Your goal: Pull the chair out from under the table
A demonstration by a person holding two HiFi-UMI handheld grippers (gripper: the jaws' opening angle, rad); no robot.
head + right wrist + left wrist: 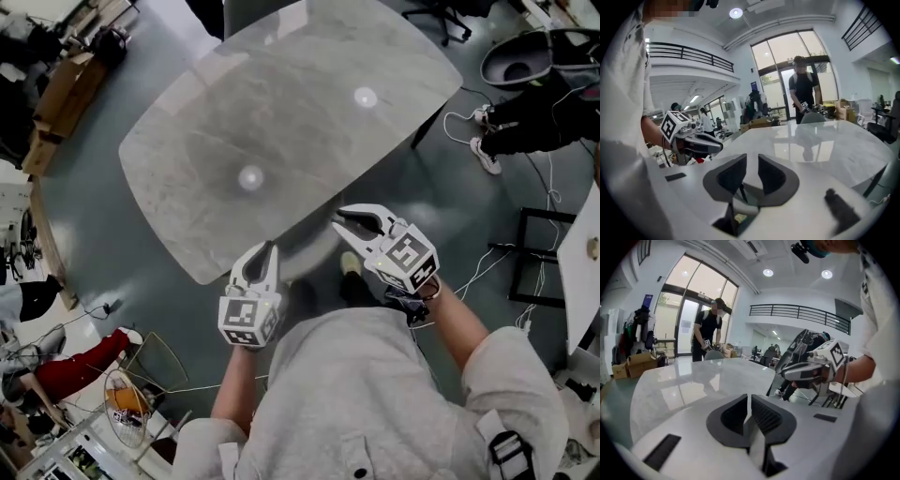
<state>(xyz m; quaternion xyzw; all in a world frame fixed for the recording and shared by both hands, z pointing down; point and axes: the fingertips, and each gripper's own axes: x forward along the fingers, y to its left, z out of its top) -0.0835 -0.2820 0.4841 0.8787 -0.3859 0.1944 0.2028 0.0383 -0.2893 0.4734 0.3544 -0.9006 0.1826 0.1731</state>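
The glossy grey table (234, 122) fills the middle of the head view. A darker grey curved shape (314, 242) shows just under its near edge, between my grippers; whether it is the chair's back is unclear. My left gripper (271, 247) (748, 398) hangs at the near edge with its jaws shut and empty. My right gripper (337, 218) (752, 161) is a little to the right, over the same edge. Its jaws stand a narrow gap apart with nothing between them. Each gripper view shows the other gripper beside it.
A grey chair (712, 354) (813, 117) stands at the table's far side, where a person in black (708, 329) stands. Another person sits at the right (534, 117). Cables (487, 267), a black frame (548, 253) and cardboard boxes (56, 103) lie on the floor around.
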